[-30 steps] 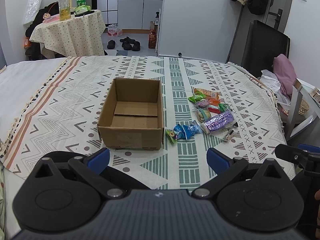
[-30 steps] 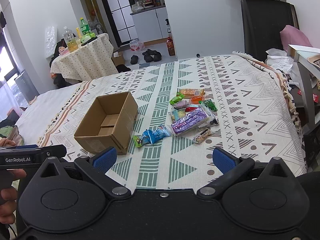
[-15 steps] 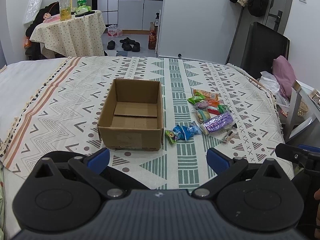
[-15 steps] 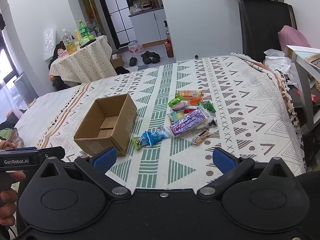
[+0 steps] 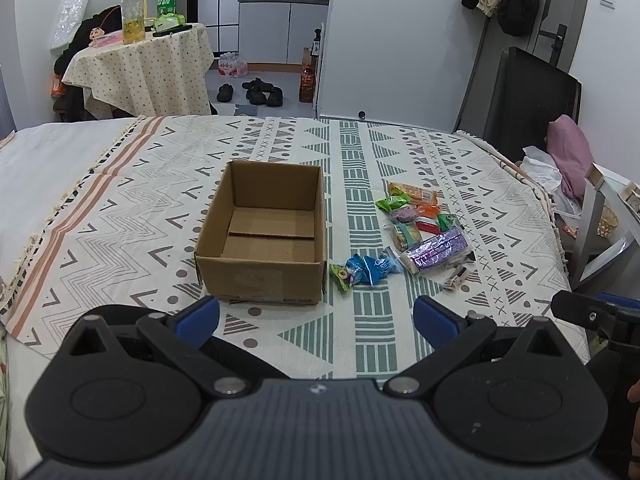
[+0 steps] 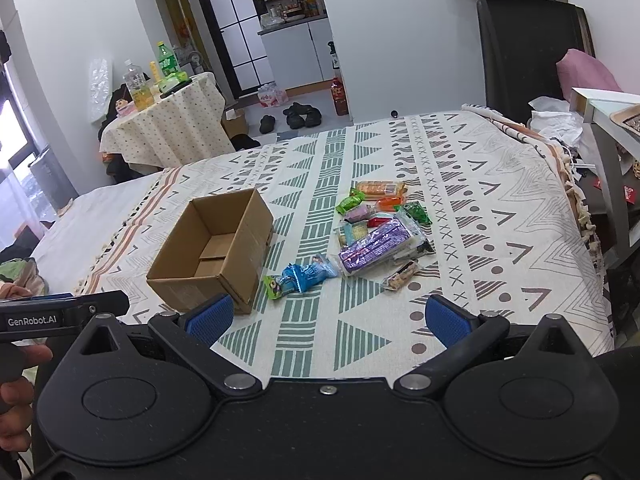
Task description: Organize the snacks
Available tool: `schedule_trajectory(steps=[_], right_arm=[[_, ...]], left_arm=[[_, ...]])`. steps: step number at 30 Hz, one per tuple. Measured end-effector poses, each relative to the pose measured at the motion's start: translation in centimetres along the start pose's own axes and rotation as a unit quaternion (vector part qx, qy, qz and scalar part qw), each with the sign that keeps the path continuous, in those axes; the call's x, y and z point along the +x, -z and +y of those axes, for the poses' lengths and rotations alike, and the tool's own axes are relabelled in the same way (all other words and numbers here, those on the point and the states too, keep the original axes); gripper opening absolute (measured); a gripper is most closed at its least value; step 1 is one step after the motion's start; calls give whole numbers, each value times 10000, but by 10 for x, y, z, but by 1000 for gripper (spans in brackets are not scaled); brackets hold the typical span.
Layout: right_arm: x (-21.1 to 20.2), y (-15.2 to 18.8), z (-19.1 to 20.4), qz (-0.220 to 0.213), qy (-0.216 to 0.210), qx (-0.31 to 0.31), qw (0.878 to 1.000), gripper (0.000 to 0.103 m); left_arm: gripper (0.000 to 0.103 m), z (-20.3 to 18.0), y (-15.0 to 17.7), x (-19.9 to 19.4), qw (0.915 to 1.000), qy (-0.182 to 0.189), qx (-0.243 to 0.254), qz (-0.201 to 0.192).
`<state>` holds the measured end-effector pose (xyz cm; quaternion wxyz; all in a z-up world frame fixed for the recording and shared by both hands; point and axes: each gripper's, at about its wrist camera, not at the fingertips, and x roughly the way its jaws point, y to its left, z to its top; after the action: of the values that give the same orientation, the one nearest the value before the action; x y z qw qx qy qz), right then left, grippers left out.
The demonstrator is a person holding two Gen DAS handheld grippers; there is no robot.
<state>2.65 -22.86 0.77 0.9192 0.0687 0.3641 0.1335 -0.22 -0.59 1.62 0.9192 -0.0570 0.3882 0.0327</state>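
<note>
With both the left gripper (image 5: 316, 316) and right gripper (image 6: 328, 318) spread empty, the crowded snack pile (image 6: 378, 228) mid-frame risks a multi-packet grab missing the cardboard box (image 6: 212, 248).

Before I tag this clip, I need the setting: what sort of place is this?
Probably a small studio flat: a bed with a patterned blanket, kitchen cabinets behind, shoes on the floor by the cloth-covered side table.

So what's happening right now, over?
Both claws, left and right, open, empty. Cardboard box empty; snacks loose beside it. Nothing in the way.
</note>
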Motion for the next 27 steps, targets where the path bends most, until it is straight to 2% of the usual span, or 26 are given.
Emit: schedule_trajectory(steps=[27], right_arm=[[65,-21,-51,266,-4,298,9992,103]], left_arm=[[102,-36,-20,77,9993,265,-190,182]])
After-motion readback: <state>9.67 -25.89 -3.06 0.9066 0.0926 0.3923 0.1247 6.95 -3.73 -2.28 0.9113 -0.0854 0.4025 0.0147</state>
